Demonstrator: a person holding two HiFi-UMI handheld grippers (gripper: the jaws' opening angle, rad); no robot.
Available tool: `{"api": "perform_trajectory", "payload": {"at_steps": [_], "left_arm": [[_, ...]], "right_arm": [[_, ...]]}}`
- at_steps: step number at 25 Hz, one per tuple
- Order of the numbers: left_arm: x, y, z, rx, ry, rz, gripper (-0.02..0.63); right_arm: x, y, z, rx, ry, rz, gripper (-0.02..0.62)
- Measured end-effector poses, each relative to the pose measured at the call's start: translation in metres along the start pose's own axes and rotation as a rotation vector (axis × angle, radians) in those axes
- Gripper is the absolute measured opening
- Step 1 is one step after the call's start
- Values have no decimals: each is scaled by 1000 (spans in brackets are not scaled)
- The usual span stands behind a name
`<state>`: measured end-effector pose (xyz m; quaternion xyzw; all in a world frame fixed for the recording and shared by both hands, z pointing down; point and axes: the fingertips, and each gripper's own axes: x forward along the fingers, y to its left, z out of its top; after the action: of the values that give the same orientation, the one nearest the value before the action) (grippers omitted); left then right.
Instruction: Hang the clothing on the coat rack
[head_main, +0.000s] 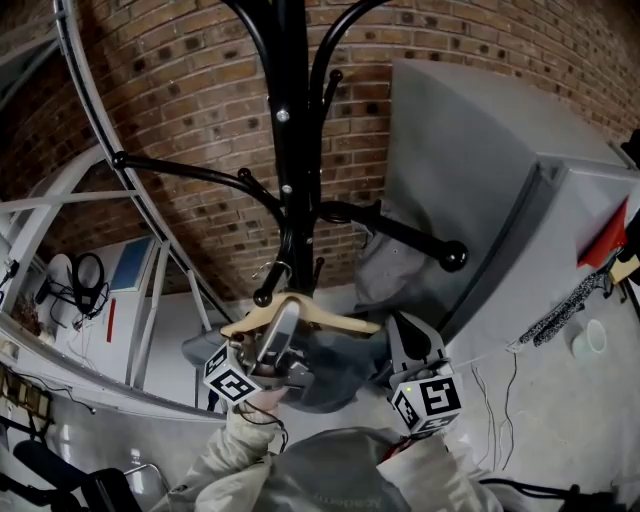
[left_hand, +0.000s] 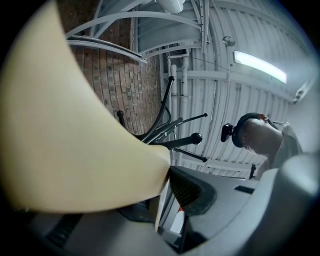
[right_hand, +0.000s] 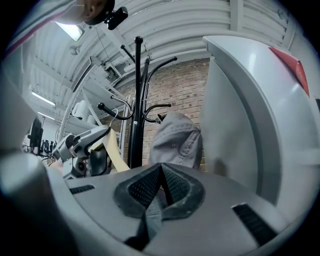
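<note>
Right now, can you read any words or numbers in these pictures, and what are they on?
No words or numbers can be read anywhere.
Left cube: black-and-white squares only, no letters.
Right cube: the same kind of squares.
Blue panel at the left: too small to tell if it bears print.
</note>
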<state>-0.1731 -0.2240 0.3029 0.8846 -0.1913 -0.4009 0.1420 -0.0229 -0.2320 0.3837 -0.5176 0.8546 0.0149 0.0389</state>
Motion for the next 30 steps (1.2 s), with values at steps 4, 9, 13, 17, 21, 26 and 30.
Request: {"api": "perform_trajectory", "payload": {"at_steps": [4, 9, 13, 17, 21, 26, 30], "left_arm": [[0, 4, -1, -11, 4, 6, 98], [-3, 14, -5, -19, 2, 22, 98], [-4, 17, -6, -23, 2, 28, 98], [-4, 18, -7, -23, 3, 32, 98], [-2, 21, -9, -20, 7, 36, 100], [1, 24, -11, -15, -3, 32, 100], [1, 25, -13, -18, -16, 35, 100]], "right_arm": [[-1, 0, -1, 2, 5, -5, 25], [-2, -1, -6, 12, 17, -7, 25], [-5, -3, -9, 19, 16, -14, 25], [-7, -5, -9, 19, 26, -16, 25], [-7, -8, -11, 24, 34, -16, 25], [-6, -14, -15, 26, 47, -11, 25], [-5, -17, -18, 34, 52, -5, 25]]}}
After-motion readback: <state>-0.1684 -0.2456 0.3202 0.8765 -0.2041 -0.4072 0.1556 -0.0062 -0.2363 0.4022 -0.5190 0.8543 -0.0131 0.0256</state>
